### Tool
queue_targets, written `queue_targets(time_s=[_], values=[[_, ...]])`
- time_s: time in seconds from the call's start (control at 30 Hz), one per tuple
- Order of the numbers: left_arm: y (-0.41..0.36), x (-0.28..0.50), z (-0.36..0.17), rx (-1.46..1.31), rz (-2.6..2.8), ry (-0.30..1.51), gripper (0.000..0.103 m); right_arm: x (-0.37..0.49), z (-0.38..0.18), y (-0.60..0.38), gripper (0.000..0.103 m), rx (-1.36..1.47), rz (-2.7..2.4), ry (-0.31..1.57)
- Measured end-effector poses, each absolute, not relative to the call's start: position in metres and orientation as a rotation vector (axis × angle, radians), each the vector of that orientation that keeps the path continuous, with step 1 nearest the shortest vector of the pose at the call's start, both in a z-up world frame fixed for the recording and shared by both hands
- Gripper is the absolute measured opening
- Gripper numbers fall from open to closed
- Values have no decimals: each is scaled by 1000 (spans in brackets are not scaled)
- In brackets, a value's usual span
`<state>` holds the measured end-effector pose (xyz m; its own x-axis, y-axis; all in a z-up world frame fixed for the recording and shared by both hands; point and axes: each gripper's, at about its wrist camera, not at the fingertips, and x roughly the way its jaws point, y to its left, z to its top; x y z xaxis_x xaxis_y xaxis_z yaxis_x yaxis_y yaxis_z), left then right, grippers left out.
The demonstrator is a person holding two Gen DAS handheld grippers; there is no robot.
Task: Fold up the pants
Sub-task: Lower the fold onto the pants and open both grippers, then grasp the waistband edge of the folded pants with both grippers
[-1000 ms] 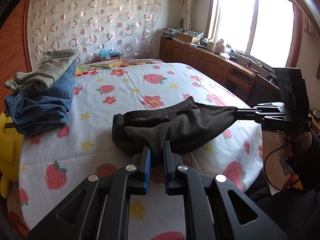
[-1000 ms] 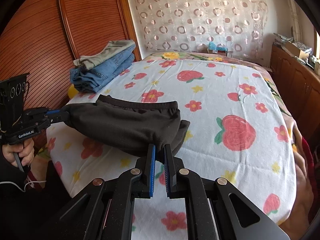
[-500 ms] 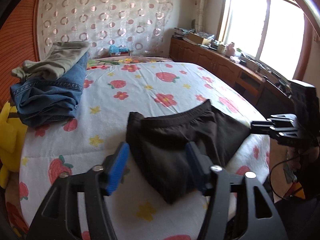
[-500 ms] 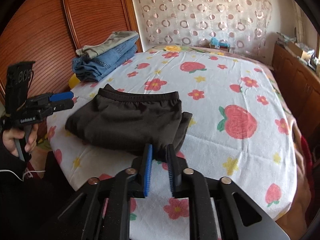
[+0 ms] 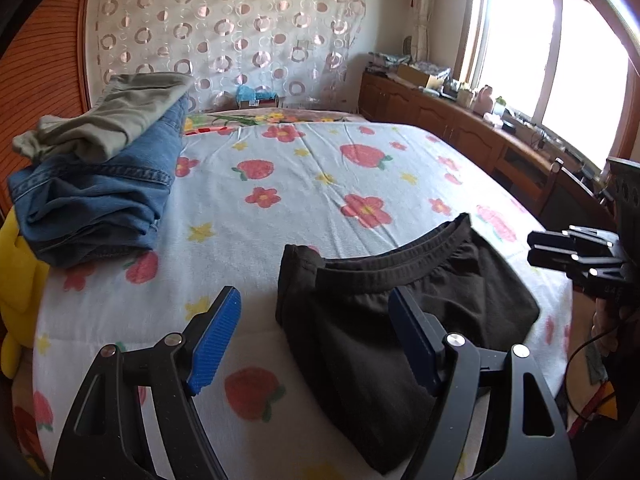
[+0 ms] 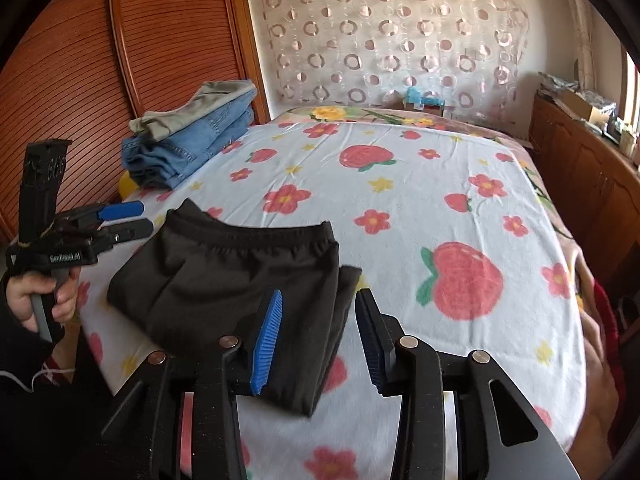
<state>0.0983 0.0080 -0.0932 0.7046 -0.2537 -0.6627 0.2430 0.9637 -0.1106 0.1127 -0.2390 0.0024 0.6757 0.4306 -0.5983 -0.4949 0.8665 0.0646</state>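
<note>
The dark pants (image 5: 400, 312) lie folded on the flowered bed near its front edge, waistband facing the far side; they also show in the right wrist view (image 6: 240, 280). My left gripper (image 5: 316, 340) is open and empty, its jaws astride the pants' left edge; it shows at the left of the right wrist view (image 6: 132, 220). My right gripper (image 6: 320, 336) is open and empty over the pants' right edge; it shows at the right of the left wrist view (image 5: 560, 248).
A stack of folded jeans with khaki pants on top (image 5: 100, 184) sits at the bed's far left, seen also in the right wrist view (image 6: 192, 144). A wooden wardrobe (image 6: 120, 60) stands left; a low cabinet under the window (image 5: 480, 128) runs along the right.
Both grippers let go of the pants and opened. The pants dropped from being stretched between them to lying flat on the bed. Both grippers drew back slightly.
</note>
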Motion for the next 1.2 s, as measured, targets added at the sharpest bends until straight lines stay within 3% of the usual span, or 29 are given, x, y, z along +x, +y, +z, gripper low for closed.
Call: queue_targets(time_s=[0.13, 0.3, 0.4, 1.2], values=[[7, 115, -100, -23, -303, 790, 65, 134, -5, -227, 40, -113, 512, 660], [7, 125, -101, -13, -295, 792, 65, 148, -14, -223, 41, -109, 484, 686], [7, 133, -106, -14, -296, 812, 65, 153, -16, -222, 52, -108, 464, 695], [9, 142, -119, -48, -311, 849, 65, 169, -30, -207, 49, -117, 455, 725]])
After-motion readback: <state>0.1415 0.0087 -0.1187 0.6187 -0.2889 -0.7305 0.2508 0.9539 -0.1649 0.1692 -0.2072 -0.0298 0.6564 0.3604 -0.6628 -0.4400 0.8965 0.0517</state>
